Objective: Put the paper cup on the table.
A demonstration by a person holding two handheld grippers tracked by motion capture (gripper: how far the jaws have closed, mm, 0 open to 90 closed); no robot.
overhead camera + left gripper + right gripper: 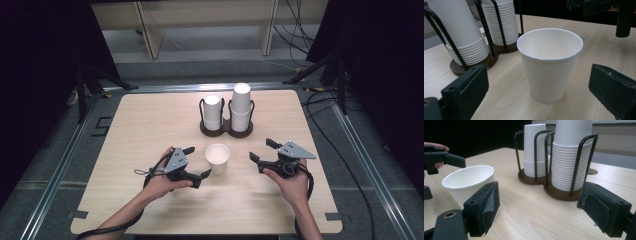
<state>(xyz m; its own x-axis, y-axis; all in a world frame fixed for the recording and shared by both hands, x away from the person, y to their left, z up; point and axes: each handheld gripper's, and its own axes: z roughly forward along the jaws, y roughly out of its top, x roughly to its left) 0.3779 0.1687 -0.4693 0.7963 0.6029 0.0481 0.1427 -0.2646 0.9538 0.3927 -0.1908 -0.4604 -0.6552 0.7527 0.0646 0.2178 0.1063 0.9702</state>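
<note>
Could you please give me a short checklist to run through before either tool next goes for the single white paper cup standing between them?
1. White paper cup upright, mouth up, on the light wooden table: ok.
2. Cup empty, as the left gripper view shows: ok.
3. Left tool open, jaws apart and off the cup: ok.
4. Right tool open, nothing between its jaws: ok.
5. Dark wire double cup holder with two upside-down stacks of white cups stands apart behind the cup: ok.
6. Whether the cup would slide when gripped from one side: cannot tell.
</note>
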